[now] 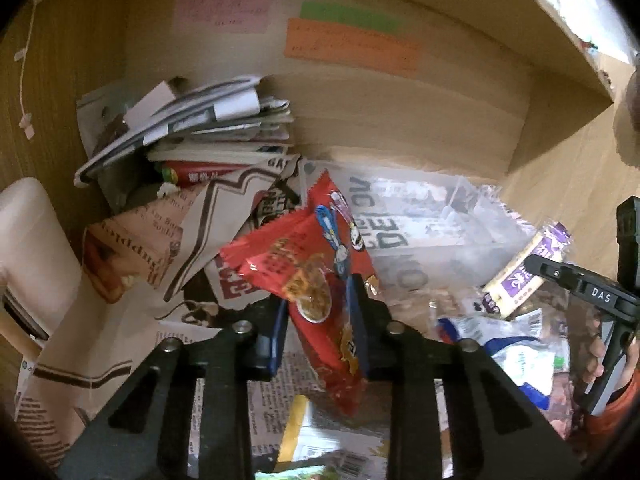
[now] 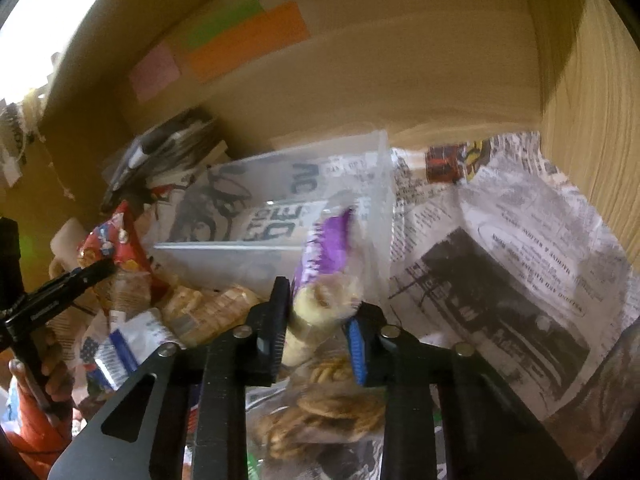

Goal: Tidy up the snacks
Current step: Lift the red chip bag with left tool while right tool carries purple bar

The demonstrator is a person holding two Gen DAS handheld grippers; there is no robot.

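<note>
My left gripper (image 1: pixel 320 320) is shut on red snack packets (image 1: pixel 320 276) and holds them above the newspaper-lined surface, just left of a clear plastic bin (image 1: pixel 432 216). My right gripper (image 2: pixel 316 316) is shut on a purple-and-cream biscuit packet (image 2: pixel 324 272), held at the near wall of the clear bin (image 2: pixel 280 208). In the left wrist view the right gripper (image 1: pixel 536 268) and its purple packet (image 1: pixel 524 272) show at the right. In the right wrist view the left gripper (image 2: pixel 96 272) and the red packets (image 2: pixel 116 244) show at the left.
Loose snack packets lie in front of the bin: a blue-and-white pouch (image 1: pixel 516 356), cookies in a clear bag (image 2: pixel 332 412). A stack of papers and magazines (image 1: pixel 200 128) sits at the back left. Wooden walls with sticky notes (image 1: pixel 352 44) close the back and sides.
</note>
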